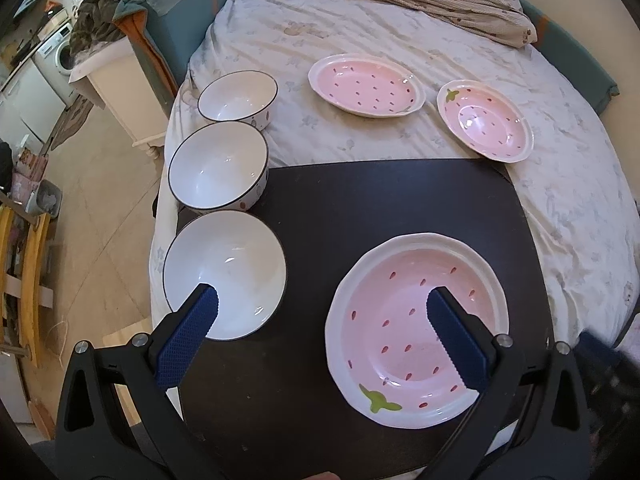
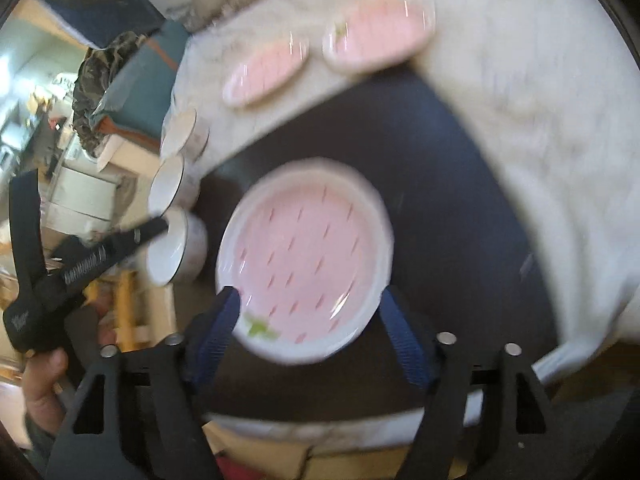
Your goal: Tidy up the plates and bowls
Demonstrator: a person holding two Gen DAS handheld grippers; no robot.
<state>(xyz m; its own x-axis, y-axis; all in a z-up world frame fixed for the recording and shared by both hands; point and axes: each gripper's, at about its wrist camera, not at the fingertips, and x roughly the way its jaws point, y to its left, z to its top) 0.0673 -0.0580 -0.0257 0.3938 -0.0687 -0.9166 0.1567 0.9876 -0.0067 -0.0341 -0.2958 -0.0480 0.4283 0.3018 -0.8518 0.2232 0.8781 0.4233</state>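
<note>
From the left wrist view, our left gripper (image 1: 322,304) hangs with its jaws wide apart and nothing between them, above the dark mat (image 1: 360,208) that lies on the bed sheet (image 1: 400,48). One pink strawberry plate (image 1: 416,332) sits on the mat at about five o'clock from the mat's middle, clear of any tool.

Three white bowls run in a line along the nine-o'clock edge: the nearest bowl (image 1: 226,276) partly on the mat, the middle bowl (image 1: 219,166) touching the mat's corner, and the far bowl (image 1: 238,96) on the sheet. None is nested in another.

Two more plates wait on the sheet: the oval plate (image 1: 366,86) at twelve o'clock and the round plate (image 1: 485,120) at about one o'clock, near each other but apart.

In the right wrist view, our right gripper (image 2: 308,312) stands with its fingers spread on either side of the strawberry plate's near rim. The picture is smeared, but the pads appear to be clear of the rim, so we judge the plate released.

We judge the job barely started: one plate placed, two plates still to stack on it, and all three bowls yet to be gathered.
</note>
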